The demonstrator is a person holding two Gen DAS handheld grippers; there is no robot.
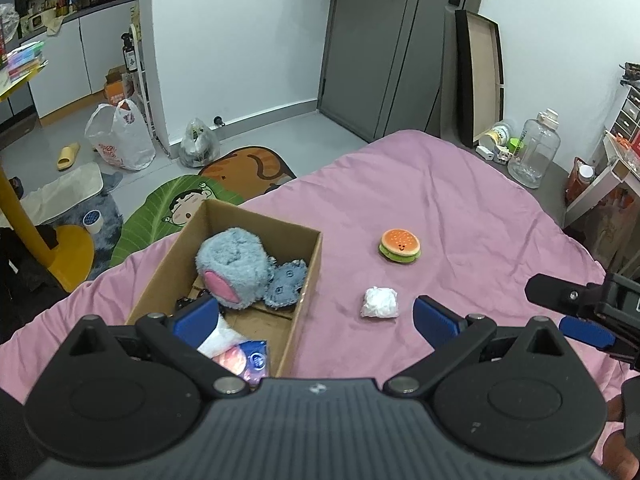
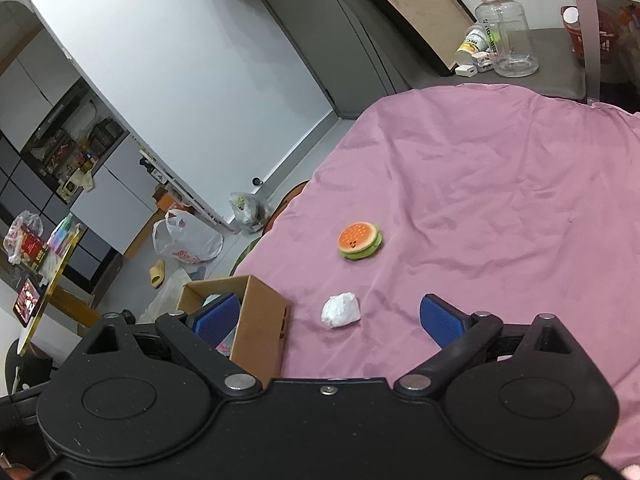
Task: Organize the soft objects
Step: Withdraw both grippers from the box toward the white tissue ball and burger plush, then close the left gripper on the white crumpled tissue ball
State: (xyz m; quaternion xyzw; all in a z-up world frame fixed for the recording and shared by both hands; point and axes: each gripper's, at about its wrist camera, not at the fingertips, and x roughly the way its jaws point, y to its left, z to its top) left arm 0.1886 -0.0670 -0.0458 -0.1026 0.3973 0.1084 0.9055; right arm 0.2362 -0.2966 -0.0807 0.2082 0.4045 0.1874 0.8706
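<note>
A cardboard box stands on the pink bedsheet and holds a fluffy blue-grey plush, a white soft item and a blue packet. A burger plush and a crumpled white soft wad lie on the sheet right of the box. My left gripper is open and empty, above the box's right wall. My right gripper is open and empty, with the white wad between its fingers' span and the burger beyond. The right gripper shows in the left wrist view.
The box sits at the bed's left edge. Beyond the bed are floor mats, plastic bags, a yellow table leg, a door, and a clear water jug on a grey surface.
</note>
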